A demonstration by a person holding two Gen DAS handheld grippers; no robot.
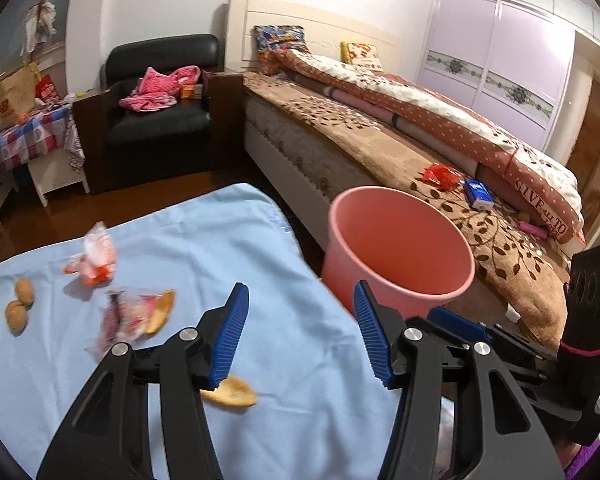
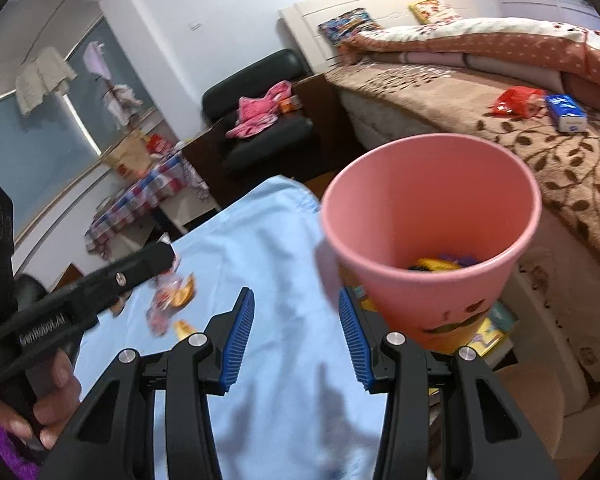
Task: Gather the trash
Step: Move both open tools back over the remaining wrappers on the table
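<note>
Blue-padded left gripper [image 1: 300, 332] is held spread, nothing pinched | right gripper [image 2: 296, 338] likewise spread and empty | wrappers [image 1: 130, 316], peel [image 1: 230, 392], nuts [image 1: 20, 306] are scattered on cloth [image 1: 220, 240] | bin [image 2: 428, 240] is perched near the cloth's edge | risk: bin could be knocked over by a hasty swing, thin wrapper missed.

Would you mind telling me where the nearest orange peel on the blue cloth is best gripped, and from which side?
Probably across its narrow width, coming from above. The orange peel lies flat and curved on the blue cloth, just under the left gripper, whose jaws stand open and empty. A steep approach with the pads straddling its raised edges seems surest.
</note>
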